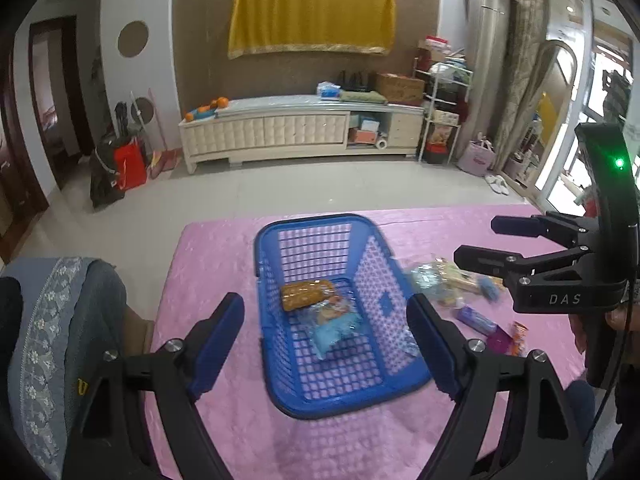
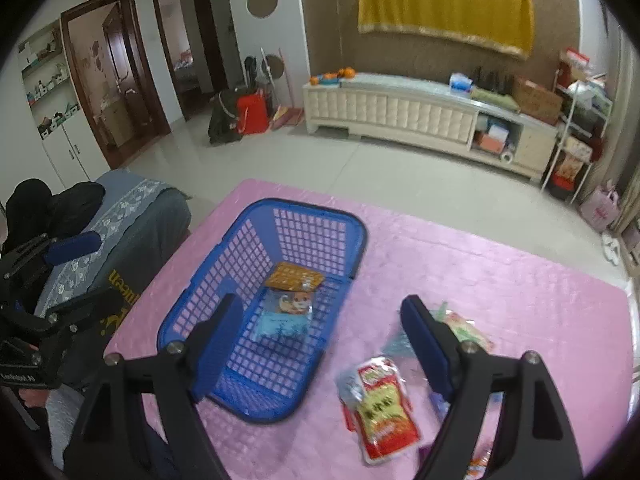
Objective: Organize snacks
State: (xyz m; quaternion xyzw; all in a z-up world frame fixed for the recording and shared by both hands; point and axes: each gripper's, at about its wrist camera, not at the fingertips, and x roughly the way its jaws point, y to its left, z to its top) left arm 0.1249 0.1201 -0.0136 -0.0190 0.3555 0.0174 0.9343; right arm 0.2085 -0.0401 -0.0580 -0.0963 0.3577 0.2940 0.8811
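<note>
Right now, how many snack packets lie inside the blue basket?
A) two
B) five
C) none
A: the blue basket holds only an orange packet and a light blue packet; the other snacks lie on the pink tablecloth.

Two packets [image 1: 320, 312] lie in the basket [image 1: 280, 392] (table's left half [image 1: 224, 248]); other snacks [image 2: 380, 404] lie scattered to its right.

text: "DAS" | on: right claw [image 1: 476, 244] body | other print: unreadable

A pink-clothed table [image 2: 500, 280] carries a blue basket [image 2: 256, 408] and loose snack packets [image 2: 382, 404] beside it.
</note>
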